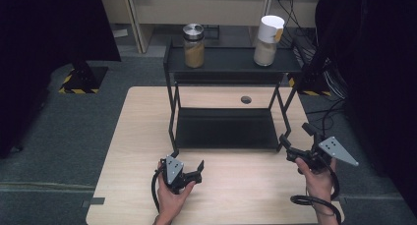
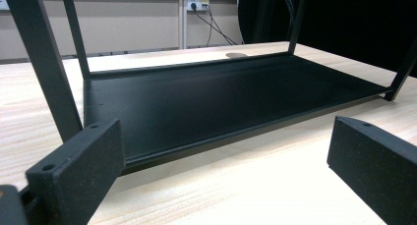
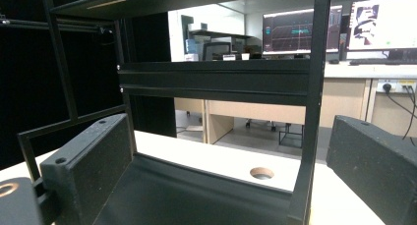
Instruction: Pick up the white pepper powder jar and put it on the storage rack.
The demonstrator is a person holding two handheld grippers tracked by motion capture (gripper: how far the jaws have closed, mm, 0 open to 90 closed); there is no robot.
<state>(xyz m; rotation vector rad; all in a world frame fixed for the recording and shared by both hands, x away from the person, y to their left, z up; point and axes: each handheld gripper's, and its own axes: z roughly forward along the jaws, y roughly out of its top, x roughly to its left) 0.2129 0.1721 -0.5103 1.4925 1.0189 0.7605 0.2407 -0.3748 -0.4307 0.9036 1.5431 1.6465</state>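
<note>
I hold the left tongs (image 1: 193,172) spread over the bench (image 1: 128,136), near the rack's (image 1: 223,129) front left leg. My right tongs (image 1: 294,142), also spread, sit just beside its front right leg. Two jars (image 1: 193,45) stand on top.

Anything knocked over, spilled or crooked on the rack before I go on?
Nothing stands out. The metal-lidded jar and the white-lidded jar stand upright on the rack's top shelf, nothing spilled; the lower shelf is bare.
</note>
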